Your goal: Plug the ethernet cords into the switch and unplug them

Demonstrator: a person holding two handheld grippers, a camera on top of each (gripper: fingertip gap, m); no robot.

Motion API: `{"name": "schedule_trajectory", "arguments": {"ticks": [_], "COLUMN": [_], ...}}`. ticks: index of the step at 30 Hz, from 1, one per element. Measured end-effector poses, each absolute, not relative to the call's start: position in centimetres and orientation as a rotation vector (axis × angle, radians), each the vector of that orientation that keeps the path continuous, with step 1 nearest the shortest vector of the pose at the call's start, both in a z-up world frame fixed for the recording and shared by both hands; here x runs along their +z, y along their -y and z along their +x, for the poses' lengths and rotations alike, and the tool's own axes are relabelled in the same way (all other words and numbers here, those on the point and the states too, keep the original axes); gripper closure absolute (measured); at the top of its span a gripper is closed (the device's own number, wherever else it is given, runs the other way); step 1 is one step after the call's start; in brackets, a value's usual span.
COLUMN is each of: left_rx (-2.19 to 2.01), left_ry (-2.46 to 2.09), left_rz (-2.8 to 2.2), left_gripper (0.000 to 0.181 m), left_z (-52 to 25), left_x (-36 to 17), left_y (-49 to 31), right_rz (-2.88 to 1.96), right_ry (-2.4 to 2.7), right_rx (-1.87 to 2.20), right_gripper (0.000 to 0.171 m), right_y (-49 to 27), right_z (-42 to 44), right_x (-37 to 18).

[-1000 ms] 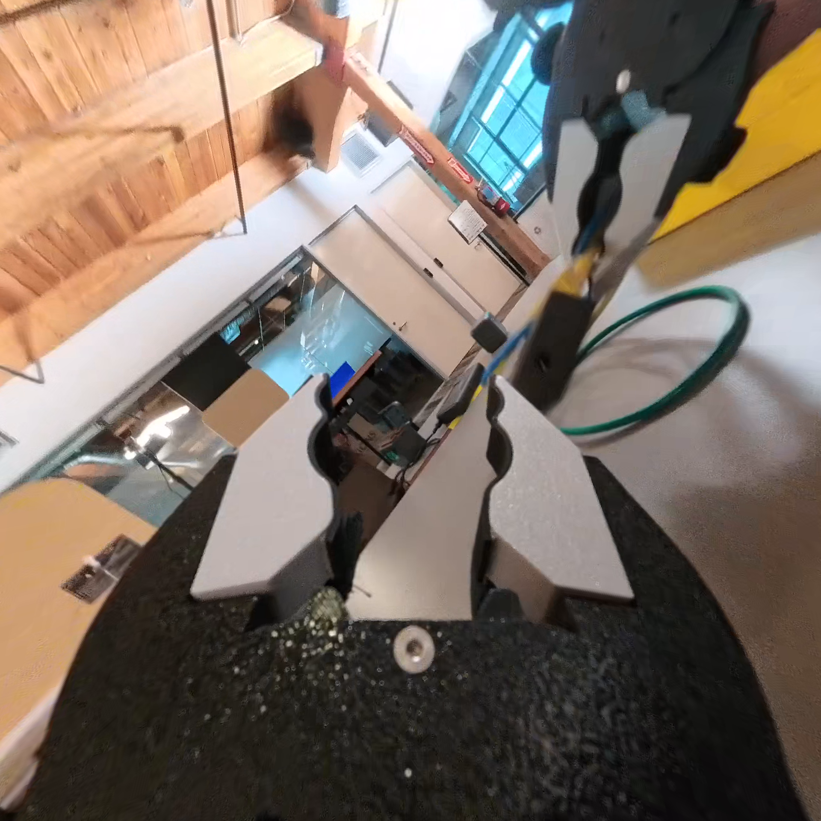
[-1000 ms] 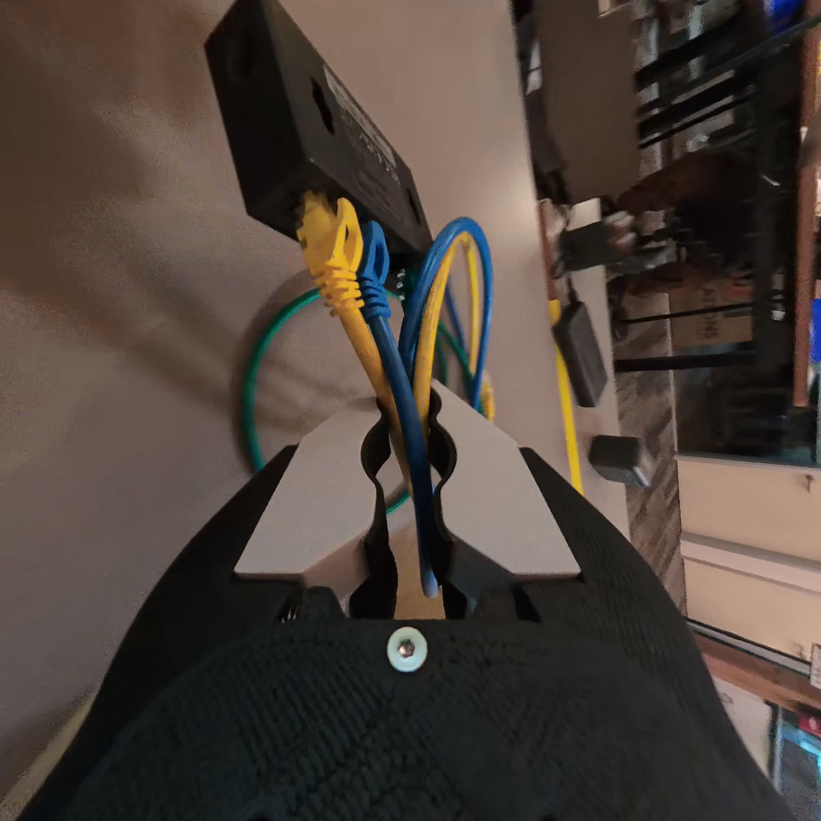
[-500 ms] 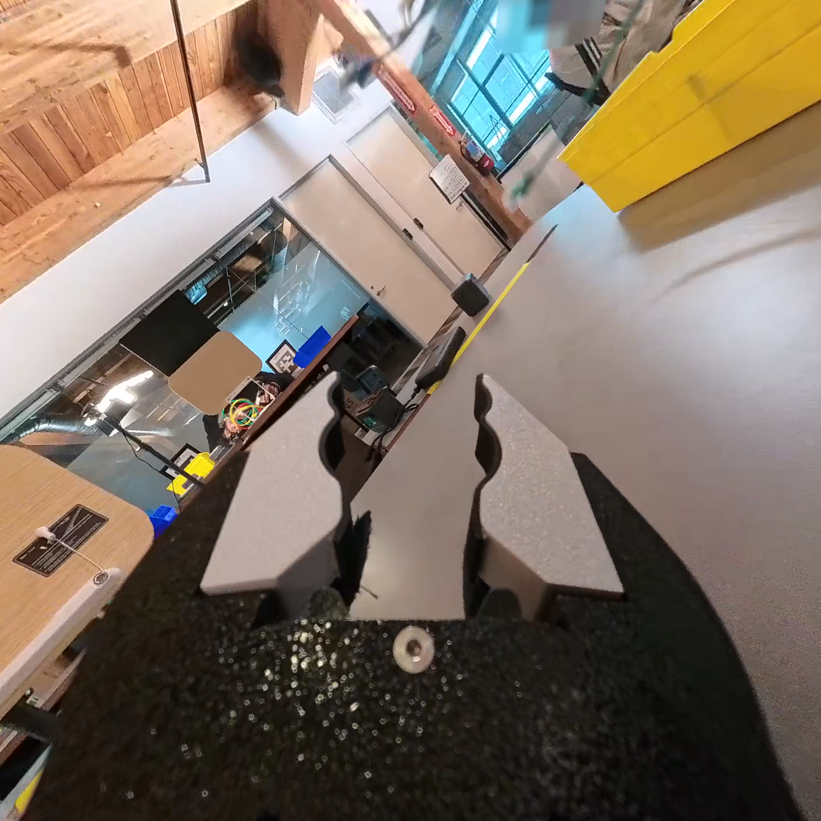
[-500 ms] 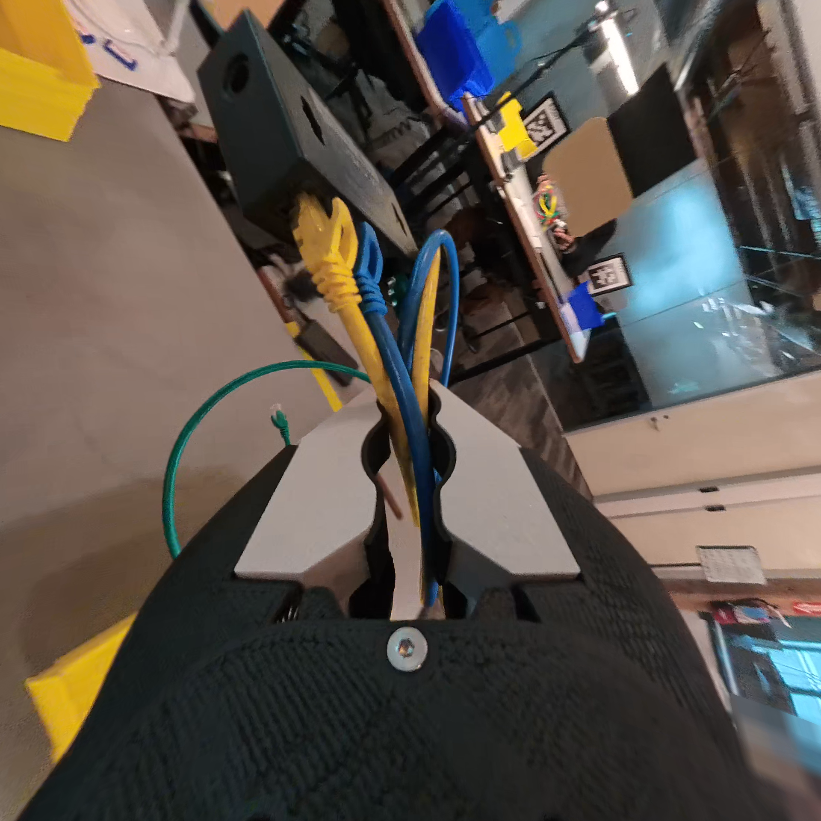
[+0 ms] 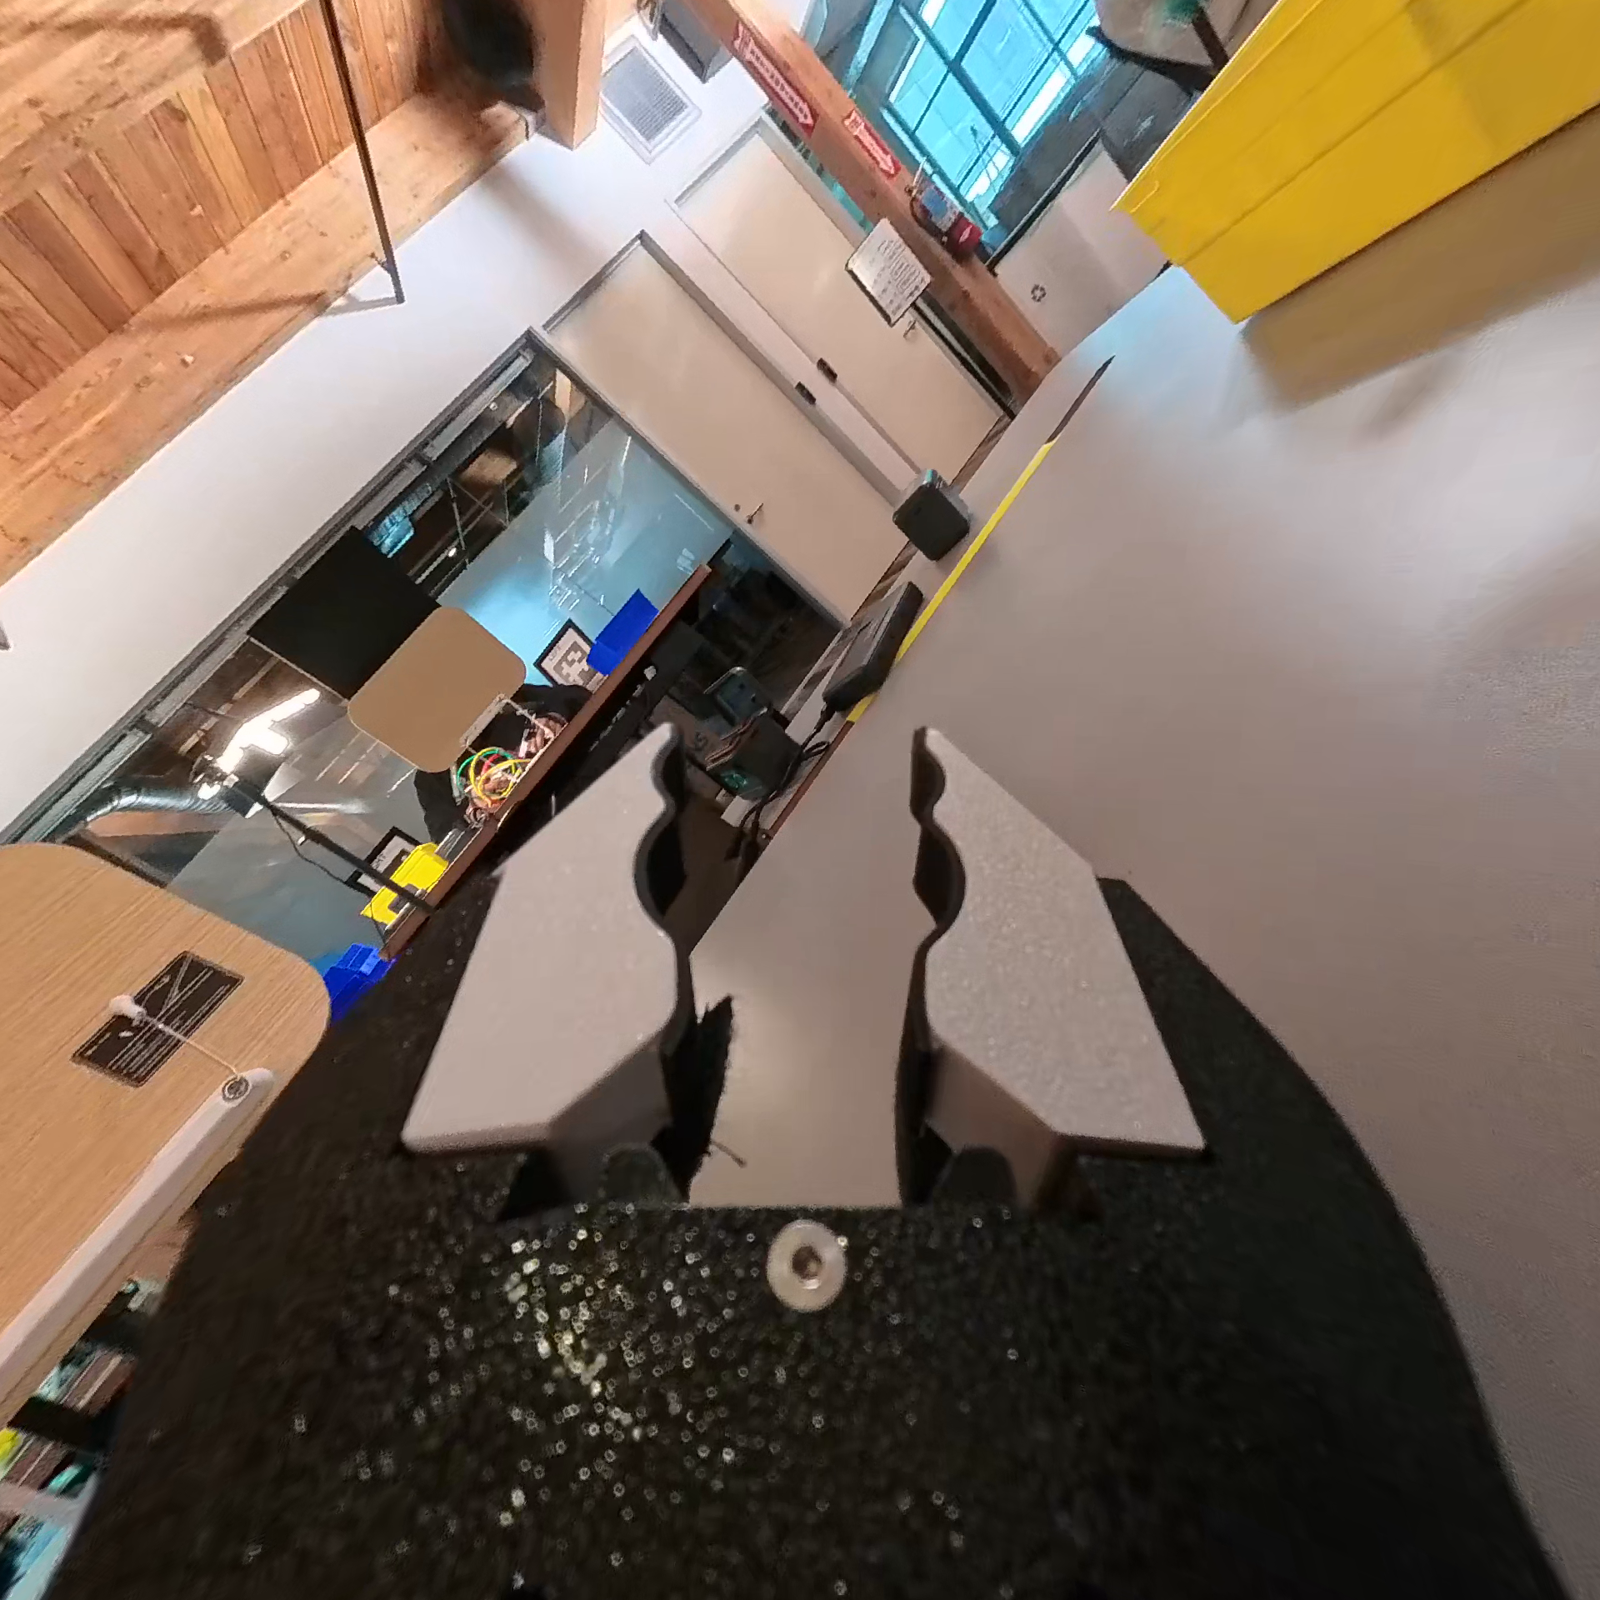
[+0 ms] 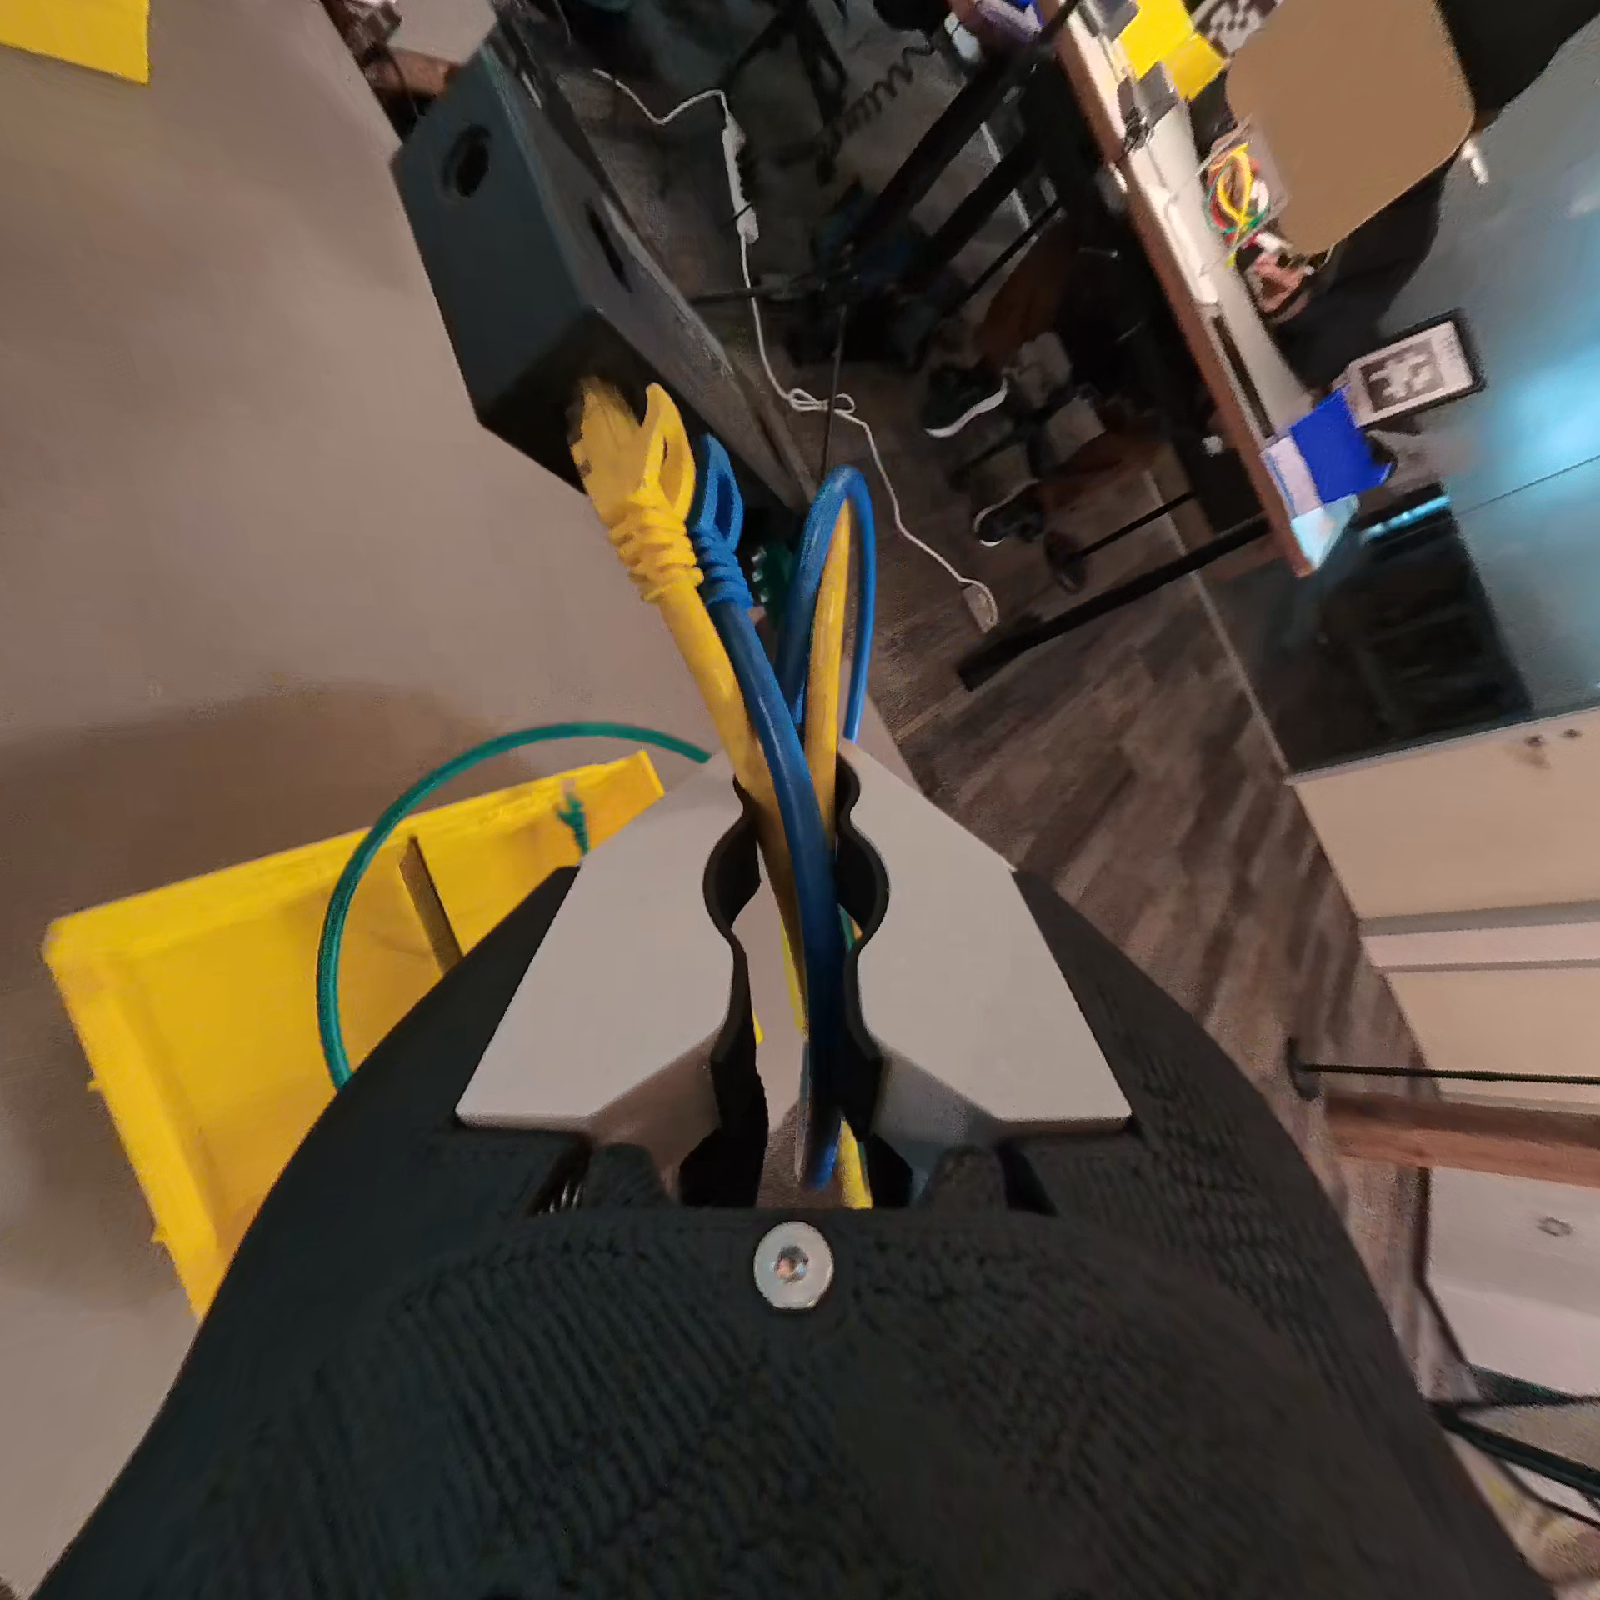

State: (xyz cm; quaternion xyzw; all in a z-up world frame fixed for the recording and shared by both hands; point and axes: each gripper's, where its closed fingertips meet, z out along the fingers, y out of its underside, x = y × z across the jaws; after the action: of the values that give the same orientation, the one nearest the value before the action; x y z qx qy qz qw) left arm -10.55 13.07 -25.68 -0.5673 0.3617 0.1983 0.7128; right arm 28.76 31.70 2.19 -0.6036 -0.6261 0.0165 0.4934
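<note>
- Grey fingers of the right gripper (image 6: 792,814) are clenched on the yellow cord (image 6: 693,641) and the blue cord (image 6: 770,693), low in the middle of the frame, so the cords can carry what hangs from them.
- Just past the fingers, a green cord (image 6: 364,831) loops over a yellow bin (image 6: 199,978) at lower left.
- Higher up, the yellow plug (image 6: 632,459) and blue plug (image 6: 719,502) sit in the black switch (image 6: 519,268), which seems to hang from them above the grey table (image 6: 173,433).
- Over in the left view, the left gripper (image 5: 792,831) is spread wide with nothing in it, low above the table (image 5: 1299,693), likely waiting to hold the switch.
- Far at upper right sit yellow bins (image 5: 1385,130).
</note>
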Motion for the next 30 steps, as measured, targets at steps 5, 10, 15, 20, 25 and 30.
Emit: {"name": "schedule_trajectory", "arguments": {"ticks": [5,10,15,20,25,30], "left_rx": [0.487,0.506,0.533,0.539,0.546,0.547], "left_ry": [-0.753,-0.711,-0.717,-0.712,-0.718,-0.724], "left_rz": [-1.294,-1.326,-1.332,-1.344,-1.360,-1.369], "left_gripper": [0.134,0.136,0.137,0.138,0.138,0.139], "left_z": [-11.7,-12.6,-12.7,-12.9,-13.0,-13.0], "left_x": [-25.7,-25.8,-26.0,-26.1,-26.4,-26.6], "left_y": [-13.5,-13.9,-14.0,-14.1,-14.3,-14.5], "right_rz": [-1.533,-1.587,-1.717,-1.907,-2.048,-2.118], "right_ry": [1.500,1.531,1.643,1.707,1.792,1.805], "right_rx": [0.110,0.148,0.291,0.322,0.206,0.082], "right_gripper": [0.162,0.162,0.162,0.161,0.161,0.160], "right_y": [-34.2,-35.1,-34.3,-34.9,-36.5,-38.9], "right_z": [31.4,32.2,32.0,32.4,32.1,30.7], "right_x": [-3.7,-8.7,-13.6,-17.6,-21.6,-22.9]}}
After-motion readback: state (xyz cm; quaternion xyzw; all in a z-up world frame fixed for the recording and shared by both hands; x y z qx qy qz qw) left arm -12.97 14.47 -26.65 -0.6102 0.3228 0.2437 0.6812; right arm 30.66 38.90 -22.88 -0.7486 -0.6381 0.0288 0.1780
